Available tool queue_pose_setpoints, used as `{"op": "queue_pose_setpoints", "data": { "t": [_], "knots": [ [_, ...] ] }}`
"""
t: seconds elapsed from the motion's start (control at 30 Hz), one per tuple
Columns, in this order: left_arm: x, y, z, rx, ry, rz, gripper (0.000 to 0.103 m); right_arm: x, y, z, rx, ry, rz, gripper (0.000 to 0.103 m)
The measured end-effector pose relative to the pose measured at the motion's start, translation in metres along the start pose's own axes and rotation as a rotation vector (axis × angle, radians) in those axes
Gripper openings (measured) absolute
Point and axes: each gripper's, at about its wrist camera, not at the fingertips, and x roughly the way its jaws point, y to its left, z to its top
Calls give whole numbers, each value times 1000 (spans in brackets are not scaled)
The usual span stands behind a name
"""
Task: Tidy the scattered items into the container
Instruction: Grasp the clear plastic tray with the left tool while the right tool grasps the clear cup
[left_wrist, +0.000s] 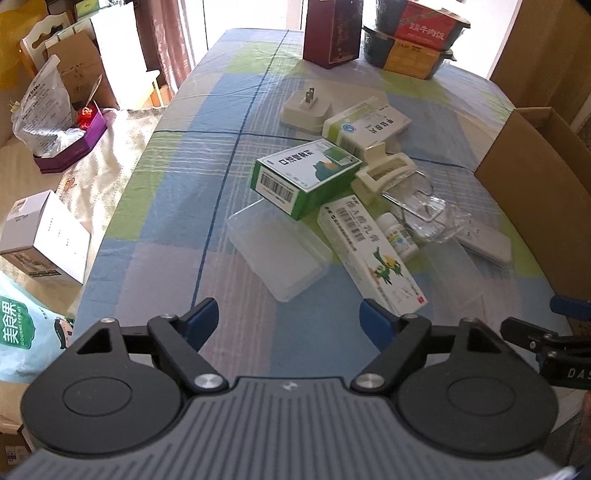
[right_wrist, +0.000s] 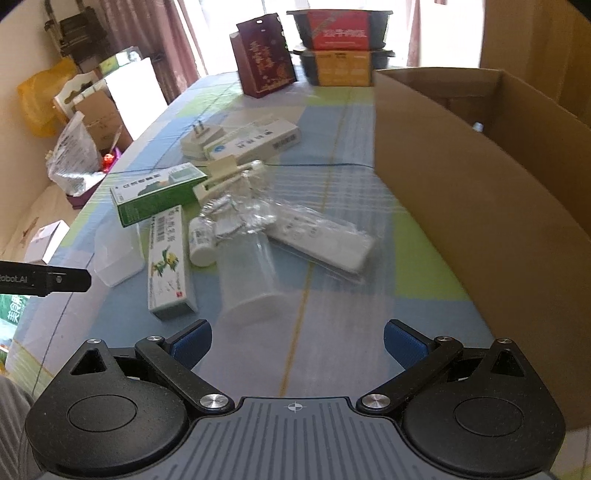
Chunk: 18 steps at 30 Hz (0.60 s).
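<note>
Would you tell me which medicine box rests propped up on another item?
The green box: it rests on the clear plastic case, while the others lie flat.

The clutter is lying mid-surface (left_wrist: 184, 192) ahead of me. The cardboard box (right_wrist: 461, 206) is standing to its right. The plug adapter (left_wrist: 306, 110) is sitting farthest back, a carton (left_wrist: 365, 127) just beside it. The medicine box (left_wrist: 306, 177) is leaning on the clear case (left_wrist: 277, 254), and the remote (right_wrist: 325, 240) is lying nearest the cardboard box.
</note>
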Motion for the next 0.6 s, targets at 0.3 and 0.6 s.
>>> {"op": "queue_pose_setpoints", "data": {
  "t": [0.3,0.6],
  "knots": [
    [21,10,3,-23,24,-6,80,37,17,17,-74,-2,39,82],
    [38,21,9,-99,40,-12,81,61,19,17,-147,18,28,57]
  ]
}}
